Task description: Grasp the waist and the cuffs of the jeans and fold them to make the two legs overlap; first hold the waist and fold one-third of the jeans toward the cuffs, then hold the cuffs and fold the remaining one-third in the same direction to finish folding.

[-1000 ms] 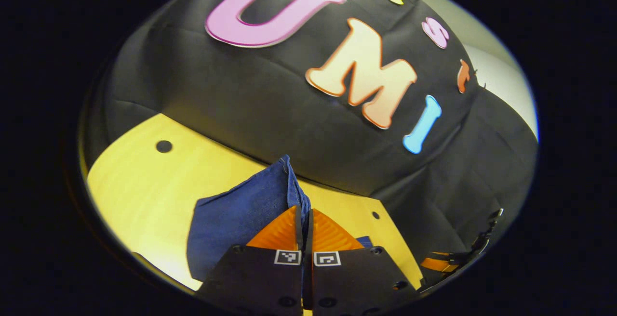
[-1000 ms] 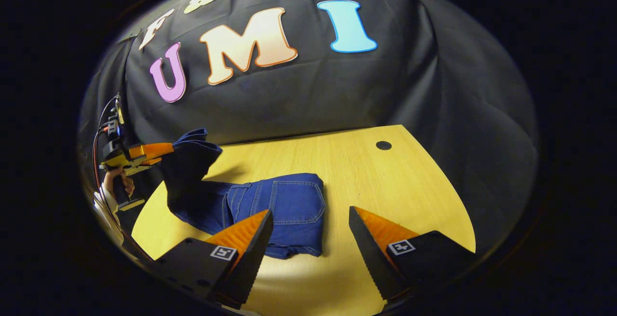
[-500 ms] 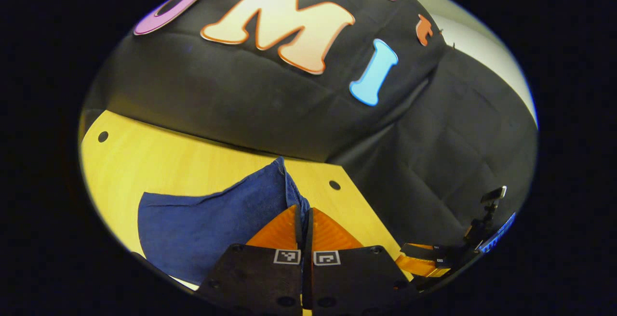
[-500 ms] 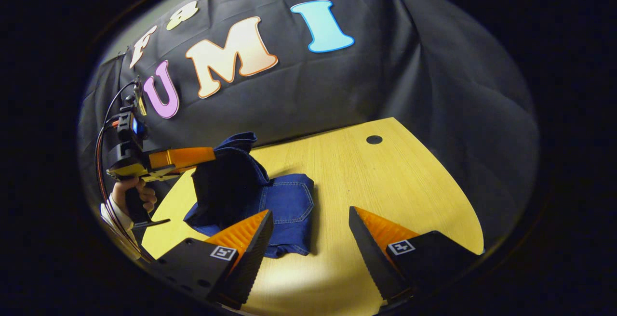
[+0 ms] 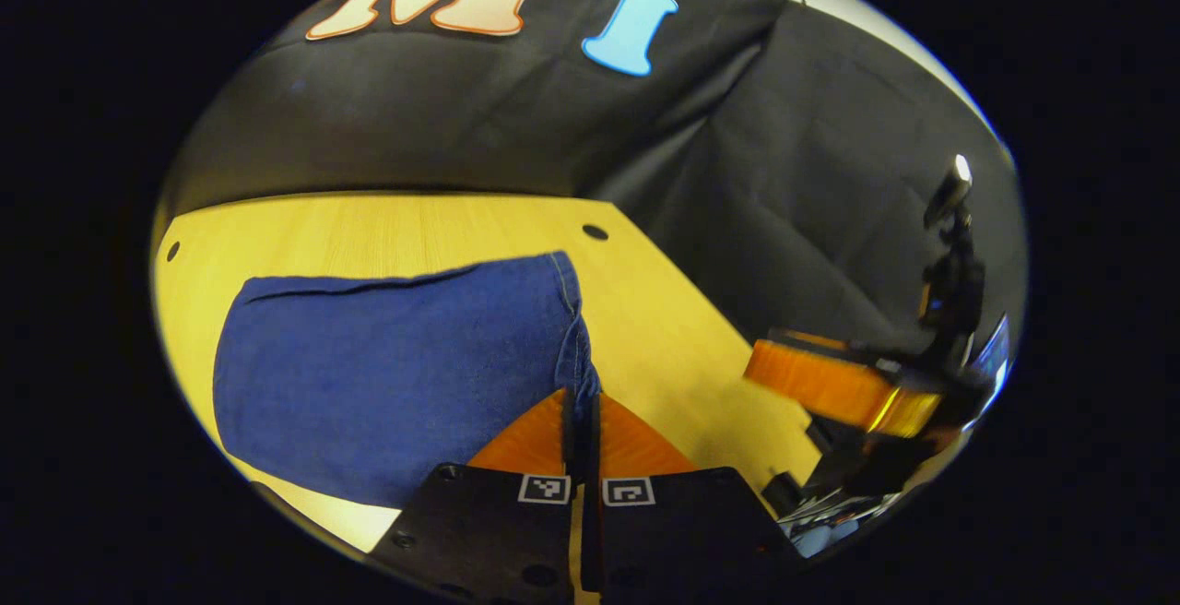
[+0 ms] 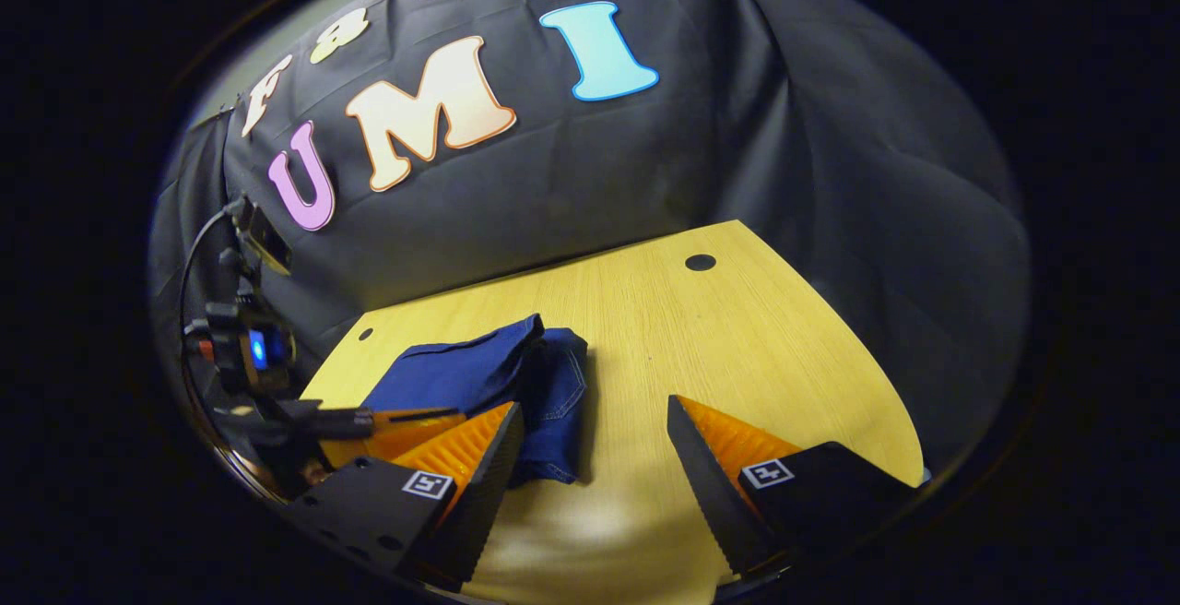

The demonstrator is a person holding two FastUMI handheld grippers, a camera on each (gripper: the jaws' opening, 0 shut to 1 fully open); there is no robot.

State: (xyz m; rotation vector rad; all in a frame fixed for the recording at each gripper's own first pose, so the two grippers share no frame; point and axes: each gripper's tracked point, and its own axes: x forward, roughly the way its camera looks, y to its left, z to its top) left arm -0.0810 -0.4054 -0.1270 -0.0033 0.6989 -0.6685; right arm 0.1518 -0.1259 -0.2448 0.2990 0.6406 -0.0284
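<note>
The jeans (image 5: pixel 387 374) lie as a dark blue folded bundle on the yellow wooden desk (image 5: pixel 387 227), the top layer smooth with a stitched hem running along its edge at 3 o'clock in the left gripper view. In the right gripper view the jeans (image 6: pixel 489 374) sit toward 9 o'clock on the desk (image 6: pixel 737 338), the upper layer draped over a lower one. The left hand-held gripper (image 5: pixel 583 425) has its fingers pressed together on the hem of the denim, pinching the cloth between them. The right hand-held gripper (image 6: pixel 595 444) stands wide open above the desk with bare desk between its fingers, its left finger in front of the bundle's near edge; whether it touches the cloth cannot be told.
</note>
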